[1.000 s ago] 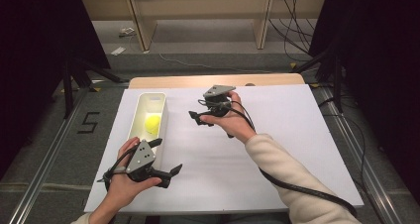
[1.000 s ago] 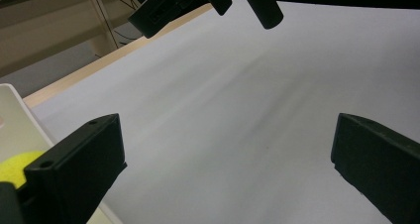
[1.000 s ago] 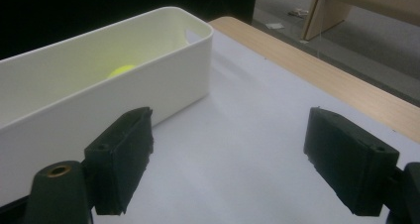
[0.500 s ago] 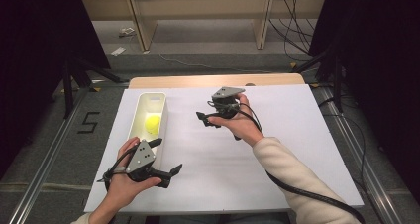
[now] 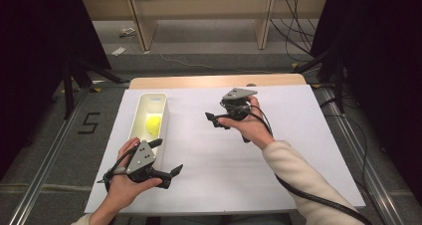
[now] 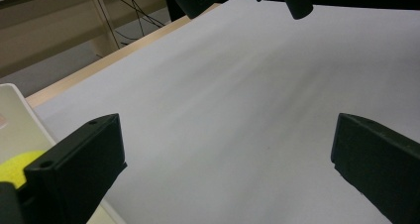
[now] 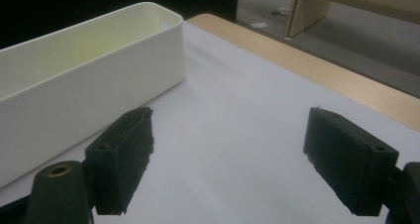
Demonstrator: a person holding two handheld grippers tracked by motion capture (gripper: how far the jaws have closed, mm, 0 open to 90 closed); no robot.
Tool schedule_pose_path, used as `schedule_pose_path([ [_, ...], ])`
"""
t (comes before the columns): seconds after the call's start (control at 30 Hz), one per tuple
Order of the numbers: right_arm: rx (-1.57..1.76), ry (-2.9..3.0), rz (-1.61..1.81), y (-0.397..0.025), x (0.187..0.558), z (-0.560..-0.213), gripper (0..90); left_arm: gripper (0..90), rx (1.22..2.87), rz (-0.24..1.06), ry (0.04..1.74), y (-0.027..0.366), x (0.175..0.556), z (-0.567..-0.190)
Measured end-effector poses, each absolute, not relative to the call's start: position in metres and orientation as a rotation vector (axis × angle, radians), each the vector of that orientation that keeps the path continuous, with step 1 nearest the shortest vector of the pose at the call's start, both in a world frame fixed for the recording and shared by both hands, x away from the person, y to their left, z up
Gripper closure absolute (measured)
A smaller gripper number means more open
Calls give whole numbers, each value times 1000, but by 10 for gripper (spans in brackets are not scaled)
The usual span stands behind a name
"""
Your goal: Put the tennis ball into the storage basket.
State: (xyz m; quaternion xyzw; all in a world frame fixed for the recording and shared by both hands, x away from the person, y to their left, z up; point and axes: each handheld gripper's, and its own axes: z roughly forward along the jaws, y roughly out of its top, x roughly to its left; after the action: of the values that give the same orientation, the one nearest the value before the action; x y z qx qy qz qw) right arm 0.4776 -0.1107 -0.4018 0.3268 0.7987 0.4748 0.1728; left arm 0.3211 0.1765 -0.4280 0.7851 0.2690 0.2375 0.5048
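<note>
Looking down, a yellow ball [image 5: 153, 125] lies in the white bin [image 5: 141, 109] on the table [image 5: 298, 135], near the left claw [image 5: 167, 158]. Left gripper view: jaws released over bare table. Right gripper view: right claw [image 7: 225, 159] released, empty, beside the bin.

White-topped table [image 5: 298, 150] (bin [image 5: 141, 116] aboard)
</note>
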Motion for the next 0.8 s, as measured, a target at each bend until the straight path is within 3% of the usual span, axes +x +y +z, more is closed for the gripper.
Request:
schedule_pose_path([
  [0.8,1029,2169,1355,-190,445,-404,201,0,1893,581,653,176,321,-428],
])
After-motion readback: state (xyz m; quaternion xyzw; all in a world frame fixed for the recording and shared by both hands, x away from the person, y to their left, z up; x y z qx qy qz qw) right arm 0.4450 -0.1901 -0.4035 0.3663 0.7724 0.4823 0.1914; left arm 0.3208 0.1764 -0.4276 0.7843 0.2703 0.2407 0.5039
